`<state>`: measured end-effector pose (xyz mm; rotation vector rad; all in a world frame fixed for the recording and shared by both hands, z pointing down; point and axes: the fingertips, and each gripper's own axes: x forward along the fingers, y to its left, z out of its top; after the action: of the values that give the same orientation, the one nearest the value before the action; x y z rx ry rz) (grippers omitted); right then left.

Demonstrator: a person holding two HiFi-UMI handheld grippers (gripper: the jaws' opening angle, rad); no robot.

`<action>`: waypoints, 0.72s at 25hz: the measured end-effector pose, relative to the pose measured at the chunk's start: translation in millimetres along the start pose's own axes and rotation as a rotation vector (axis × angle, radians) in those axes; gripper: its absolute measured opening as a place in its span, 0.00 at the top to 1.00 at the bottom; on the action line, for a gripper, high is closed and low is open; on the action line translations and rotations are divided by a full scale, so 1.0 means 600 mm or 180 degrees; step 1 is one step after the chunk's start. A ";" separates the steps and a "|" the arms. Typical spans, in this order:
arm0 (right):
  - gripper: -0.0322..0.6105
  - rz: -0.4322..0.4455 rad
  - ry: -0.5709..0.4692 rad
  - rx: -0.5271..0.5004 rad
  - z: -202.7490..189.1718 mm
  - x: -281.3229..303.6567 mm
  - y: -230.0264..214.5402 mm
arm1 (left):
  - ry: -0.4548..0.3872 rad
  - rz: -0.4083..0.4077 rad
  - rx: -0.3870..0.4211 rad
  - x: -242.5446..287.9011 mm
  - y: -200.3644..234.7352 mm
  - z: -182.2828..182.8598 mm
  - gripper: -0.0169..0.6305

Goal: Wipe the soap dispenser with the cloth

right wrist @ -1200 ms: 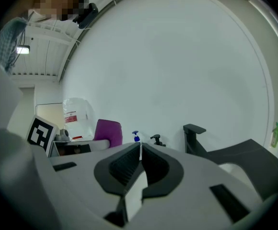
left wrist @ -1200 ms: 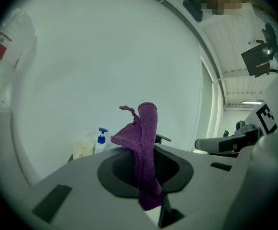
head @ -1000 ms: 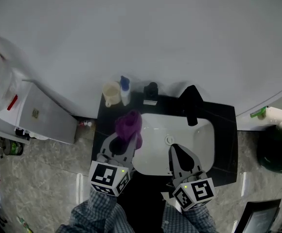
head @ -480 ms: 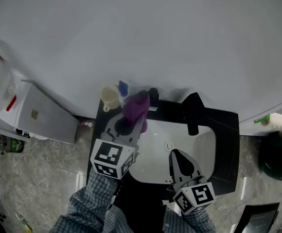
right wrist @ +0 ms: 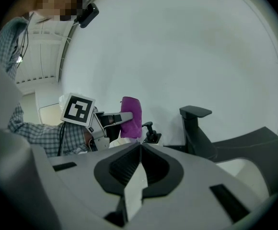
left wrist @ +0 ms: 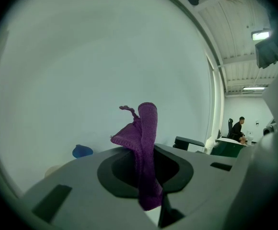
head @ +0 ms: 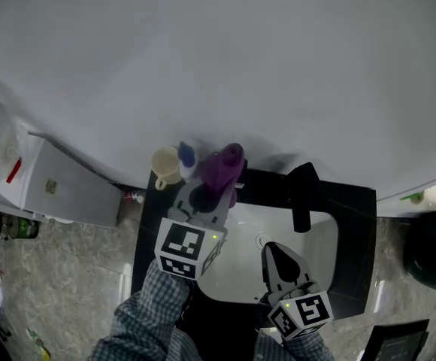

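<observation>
My left gripper [head: 216,182] is shut on a purple cloth [head: 222,165], which stands up between its jaws [left wrist: 146,138]. It holds the cloth at the back of the black counter, right against the black soap dispenser [right wrist: 151,131]. In the head view the cloth hides the dispenser. The right gripper view shows the cloth [right wrist: 131,116] just left of the pump head, touching or nearly so. My right gripper [head: 273,250] hangs over the white sink basin [head: 316,235], shut, with nothing in it.
A cream cup [head: 165,165] and a blue-capped bottle [head: 187,156] stand left of the cloth. A black faucet [head: 303,192] rises at the back of the basin. The black counter [head: 355,232] meets the wall. A white cabinet [head: 64,180] stands at the left.
My left gripper has carried the cloth away from me, from over the basin's left rim to the dispenser at the back. The right gripper has barely moved.
</observation>
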<state>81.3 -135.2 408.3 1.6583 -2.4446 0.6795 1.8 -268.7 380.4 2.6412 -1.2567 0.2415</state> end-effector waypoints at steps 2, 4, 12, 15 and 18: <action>0.91 0.0006 0.0028 0.0023 -0.005 0.008 -0.006 | 0.0034 0.0032 0.0021 0.011 0.008 -0.007 0.88; 0.91 0.0012 0.0065 0.0030 -0.009 0.011 -0.011 | 0.0082 0.0072 0.0078 0.019 0.015 -0.017 0.88; 0.91 -0.0033 0.0130 0.0098 -0.019 0.024 -0.033 | 0.0183 0.0188 0.0067 0.044 0.040 -0.041 0.88; 0.91 -0.0046 0.0138 0.0142 -0.022 0.029 -0.038 | 0.0196 0.0249 0.0091 0.048 0.052 -0.048 0.88; 0.91 -0.0047 0.0146 0.0163 -0.024 0.034 -0.038 | 0.0224 0.0288 0.0106 0.051 0.064 -0.056 0.88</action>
<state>91.9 -153.4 434.8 1.6581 -2.4007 0.7753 -10.8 -306.5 424.3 2.5820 -1.3620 0.3697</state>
